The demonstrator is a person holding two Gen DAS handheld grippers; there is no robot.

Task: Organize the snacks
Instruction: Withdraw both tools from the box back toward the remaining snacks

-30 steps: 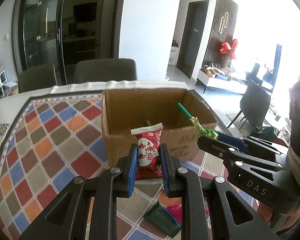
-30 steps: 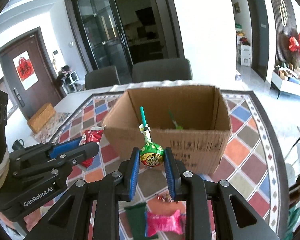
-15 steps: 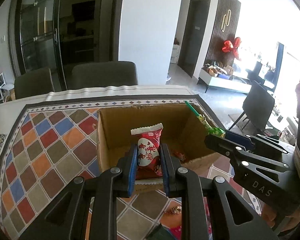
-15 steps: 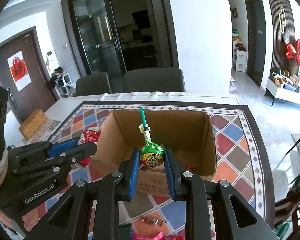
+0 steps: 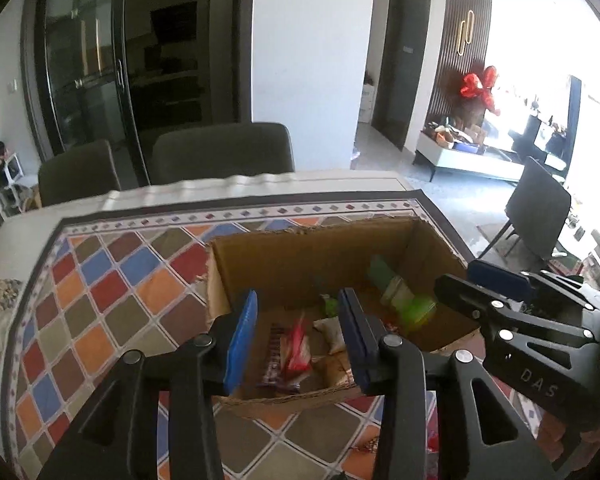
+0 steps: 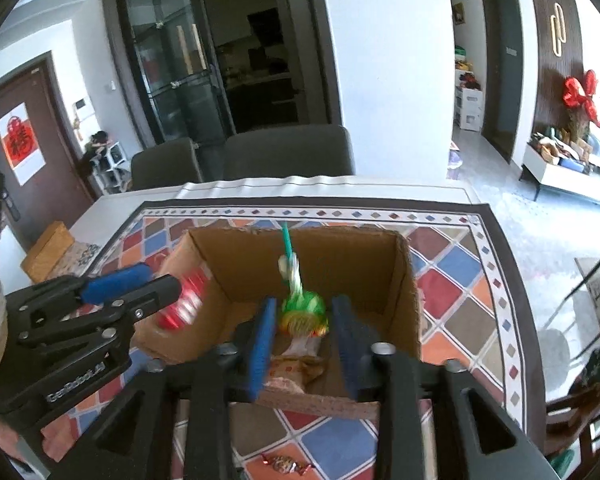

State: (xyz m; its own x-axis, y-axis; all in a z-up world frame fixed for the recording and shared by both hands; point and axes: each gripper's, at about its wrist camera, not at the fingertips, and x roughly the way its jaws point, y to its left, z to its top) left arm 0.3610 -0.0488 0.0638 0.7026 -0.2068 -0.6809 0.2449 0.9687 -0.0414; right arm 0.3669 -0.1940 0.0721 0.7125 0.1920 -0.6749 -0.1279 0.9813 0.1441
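An open cardboard box (image 5: 260,260) stands on the patterned tablecloth; it also shows in the right wrist view (image 6: 404,280). My left gripper (image 5: 296,336) is open over the box, and the red candy packet (image 5: 296,348) is blurred below its fingers, among other snacks inside. My right gripper (image 6: 300,324) is open above the box. The green lollipop (image 6: 302,312) with its green stick is blurred between the spread fingers, loose. It shows as a green blur in the left wrist view (image 5: 416,312).
A wrapped candy (image 6: 286,462) lies on the cloth in front of the box. Dark chairs (image 5: 220,152) stand at the table's far side. The table's right edge (image 6: 512,264) is close to the box.
Both grippers moved forward over the box and opened. The red packet and the lollipop have left the fingers and are dropping into the box.
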